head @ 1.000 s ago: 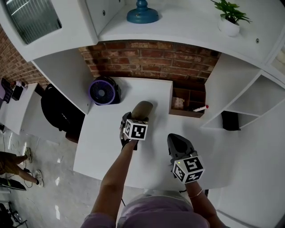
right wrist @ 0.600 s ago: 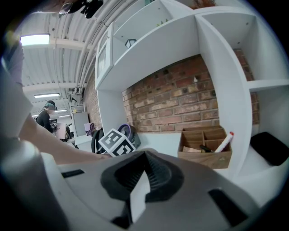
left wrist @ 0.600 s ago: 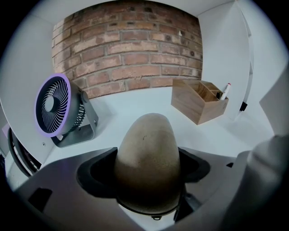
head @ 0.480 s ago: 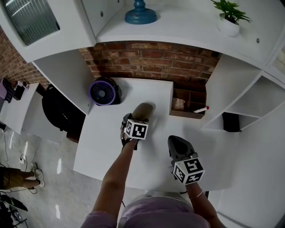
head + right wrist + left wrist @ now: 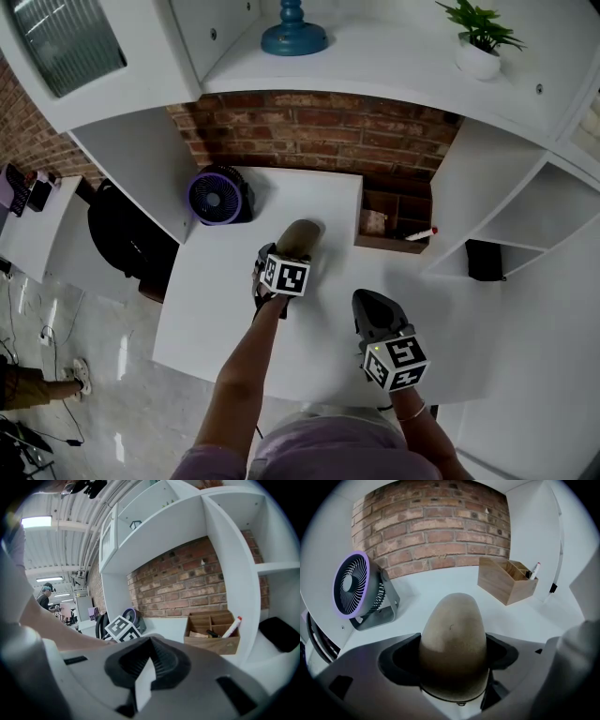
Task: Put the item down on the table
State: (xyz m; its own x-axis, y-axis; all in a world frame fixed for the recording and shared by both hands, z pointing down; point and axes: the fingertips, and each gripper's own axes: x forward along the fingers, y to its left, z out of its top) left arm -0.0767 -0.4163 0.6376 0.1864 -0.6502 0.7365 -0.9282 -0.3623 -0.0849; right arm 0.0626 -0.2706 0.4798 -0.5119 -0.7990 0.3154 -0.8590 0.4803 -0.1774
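Observation:
A tan, egg-shaped item (image 5: 300, 234) sticks out forward from my left gripper (image 5: 289, 253), which is shut on it just over the middle of the white table (image 5: 216, 309). In the left gripper view the item (image 5: 452, 630) fills the space between the two dark jaws, its rounded tip pointing at the brick wall. My right gripper (image 5: 373, 307) hovers near the table's front right, shut with nothing in it. In the right gripper view its ribbed pads (image 5: 161, 665) are pressed together.
A purple-rimmed fan (image 5: 218, 194) stands at the table's back left. A wooden organizer (image 5: 394, 220) holding a red-capped marker (image 5: 422, 230) sits at the back right, in front of the brick wall. White shelves rise on the right, one holding a black object (image 5: 485, 260).
The left gripper has kept the tan item in nearly the same spot. The right gripper has drifted slightly nearer to me.

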